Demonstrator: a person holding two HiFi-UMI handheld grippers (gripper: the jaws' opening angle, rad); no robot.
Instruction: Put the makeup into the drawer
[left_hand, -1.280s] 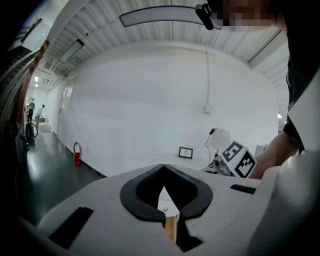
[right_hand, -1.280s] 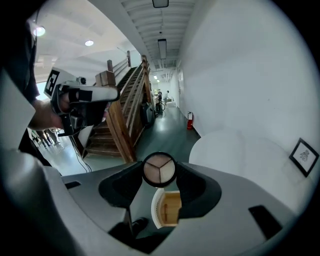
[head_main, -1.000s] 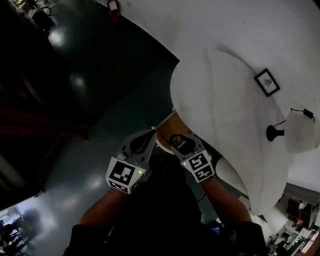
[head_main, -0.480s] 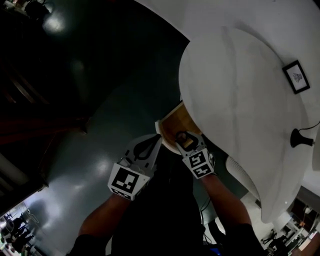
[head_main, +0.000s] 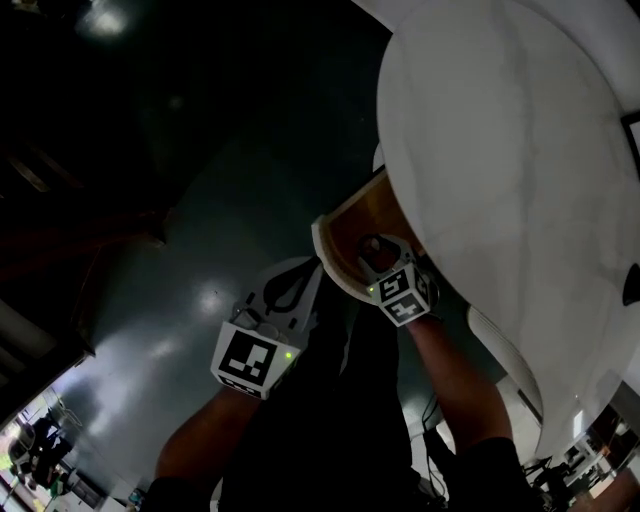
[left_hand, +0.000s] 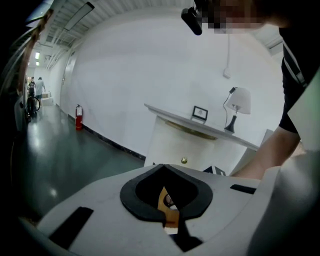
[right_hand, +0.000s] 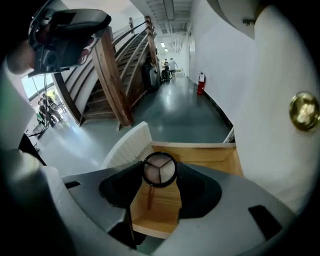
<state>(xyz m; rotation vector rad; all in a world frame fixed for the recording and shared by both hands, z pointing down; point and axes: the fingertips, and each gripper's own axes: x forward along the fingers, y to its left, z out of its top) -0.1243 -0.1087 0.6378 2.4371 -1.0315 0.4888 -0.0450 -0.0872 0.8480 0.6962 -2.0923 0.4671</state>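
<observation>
1. The right gripper (right_hand: 160, 173) is clamping a round makeup compact (right_hand: 160, 168) between its two jaws. The compact's clear lid is showing three wedge-shaped sections.
2. The compact is hanging over the wooden floor of the open drawer (right_hand: 210, 159), inside the drawer's edges and apparently nearer its white front edge than the cabinet side. It is not yet resting on the wood.
3. In the head view, the right gripper (head_main: 378, 250) is reaching into the drawer (head_main: 345, 232), which is sticking out from under the white cabinet top (head_main: 500, 150).
4. The left gripper (left_hand: 163, 170) is holding its jaws together with nothing between them. Only a sliver of the drawer's wood is showing through the gap behind the tips.
5. In the head view, the left gripper (head_main: 300, 285) is hanging just outside the drawer's front edge, not touching it as far as I can tell.
6. Progress, as I judge it: the drawer is already open and the compact is already carried over it, so the task is well along.
7. What is remaining is lowering the compact, releasing it onto the drawer floor, and perhaps pushing the drawer shut.
8. No other makeup is showing in these views, so I cannot say whether more pieces are waiting.
</observation>
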